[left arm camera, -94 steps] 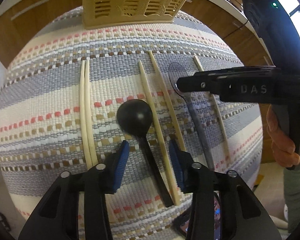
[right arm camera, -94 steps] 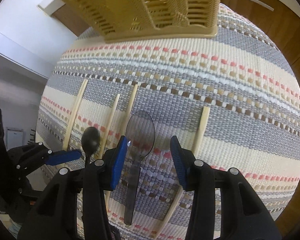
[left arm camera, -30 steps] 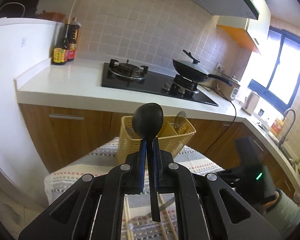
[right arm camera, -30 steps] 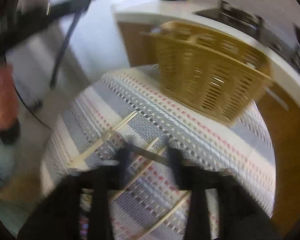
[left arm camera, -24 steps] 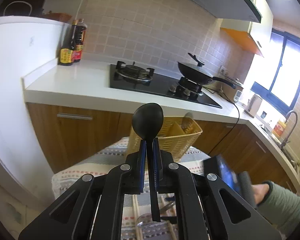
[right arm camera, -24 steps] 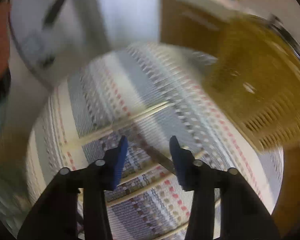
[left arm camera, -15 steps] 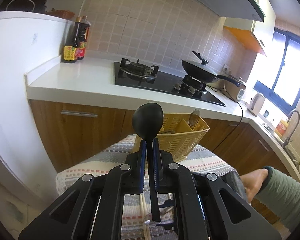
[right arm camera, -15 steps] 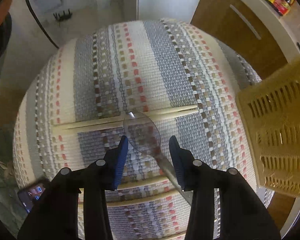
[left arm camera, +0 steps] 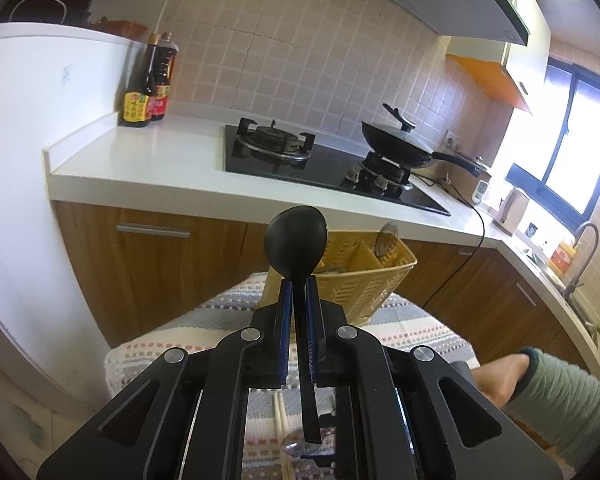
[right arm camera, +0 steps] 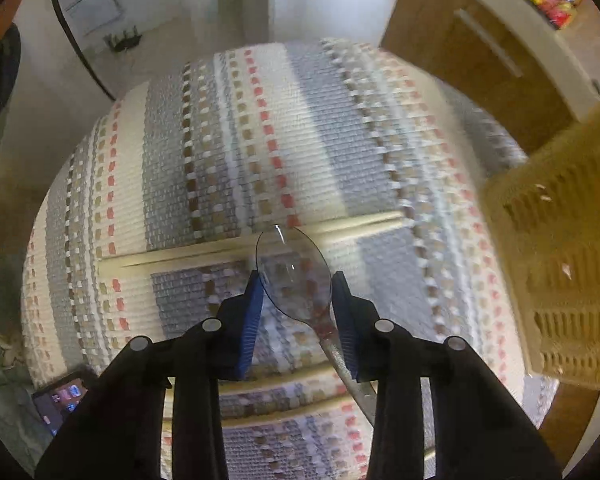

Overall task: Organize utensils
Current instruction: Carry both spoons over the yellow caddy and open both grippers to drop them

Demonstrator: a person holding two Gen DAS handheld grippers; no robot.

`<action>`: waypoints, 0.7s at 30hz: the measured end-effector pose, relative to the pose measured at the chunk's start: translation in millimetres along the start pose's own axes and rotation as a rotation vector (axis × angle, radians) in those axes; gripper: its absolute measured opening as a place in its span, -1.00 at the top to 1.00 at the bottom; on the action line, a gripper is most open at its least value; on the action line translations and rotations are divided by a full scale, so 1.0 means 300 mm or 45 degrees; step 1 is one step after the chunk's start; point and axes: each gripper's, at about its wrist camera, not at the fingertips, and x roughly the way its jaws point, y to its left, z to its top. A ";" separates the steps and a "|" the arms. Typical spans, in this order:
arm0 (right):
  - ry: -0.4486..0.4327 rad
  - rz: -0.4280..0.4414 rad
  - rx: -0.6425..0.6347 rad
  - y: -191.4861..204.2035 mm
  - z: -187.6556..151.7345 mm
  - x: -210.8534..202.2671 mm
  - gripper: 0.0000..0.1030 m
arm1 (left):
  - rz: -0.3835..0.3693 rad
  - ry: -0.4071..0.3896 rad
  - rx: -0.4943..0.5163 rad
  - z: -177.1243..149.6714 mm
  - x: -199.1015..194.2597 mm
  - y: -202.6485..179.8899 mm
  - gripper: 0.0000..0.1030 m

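Note:
My left gripper is shut on the handle of a black spoon, held upright and raised above the table, in line with the yellow slotted utensil basket, which holds a clear spoon. My right gripper is open and points down at the striped cloth; the bowl of a clear grey spoon lies between its blue pads, touching neither that I can tell. Pale chopsticks lie on the cloth just beyond it. The basket shows at the right edge of the right wrist view.
The striped woven cloth covers a small table. A phone lies at its lower left. Behind are wooden cabinets, a white counter, a gas hob with a pan, and sauce bottles. A sleeved hand is at the right.
The left gripper picked the black spoon off the cloth, raised it upright and now holds it steady. The right gripper swung round and came down over the clear spoon, its pads now either side of the bowl.

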 end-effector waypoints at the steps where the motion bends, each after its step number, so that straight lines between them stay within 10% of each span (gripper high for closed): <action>1: -0.062 -0.005 0.018 -0.007 -0.018 -0.046 0.39 | -0.007 -0.007 0.000 0.007 0.001 -0.005 0.90; 12: -0.877 -0.233 0.464 -0.262 -0.145 -0.733 0.39 | -0.104 -0.257 0.085 0.195 0.091 -0.175 0.90; 21: -1.182 -0.356 0.869 -0.529 -0.251 -0.825 0.39 | -0.026 -0.346 0.135 0.243 0.264 -0.193 0.90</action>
